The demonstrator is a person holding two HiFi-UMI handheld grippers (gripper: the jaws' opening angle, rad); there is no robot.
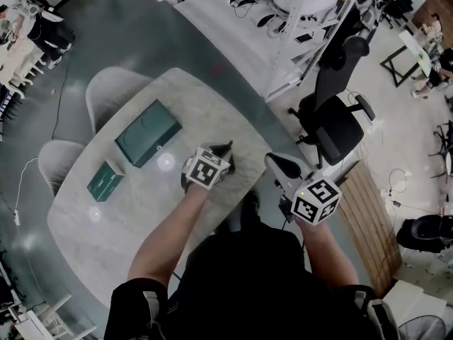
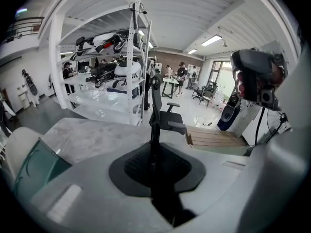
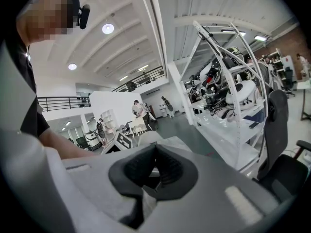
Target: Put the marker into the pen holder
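Observation:
My left gripper (image 1: 225,153) hovers over the right half of the pale marble table (image 1: 106,232), pointing away from me and downward. In the left gripper view its jaws (image 2: 154,152) are closed on a slim dark marker (image 2: 154,171) that stands up between the pads, its upper end lost against a black chair behind it. My right gripper (image 1: 277,161) is held off the table's right edge; in its own view the pad tips (image 3: 154,149) meet with nothing between them. I cannot make out a pen holder in any view.
A large dark green box (image 1: 147,133) and a smaller green box (image 1: 106,180) lie on the table's left half. Two white chairs (image 1: 113,91) stand at the far left side. A black office chair (image 1: 333,126) and white shelving (image 1: 283,20) stand beyond the table on the right.

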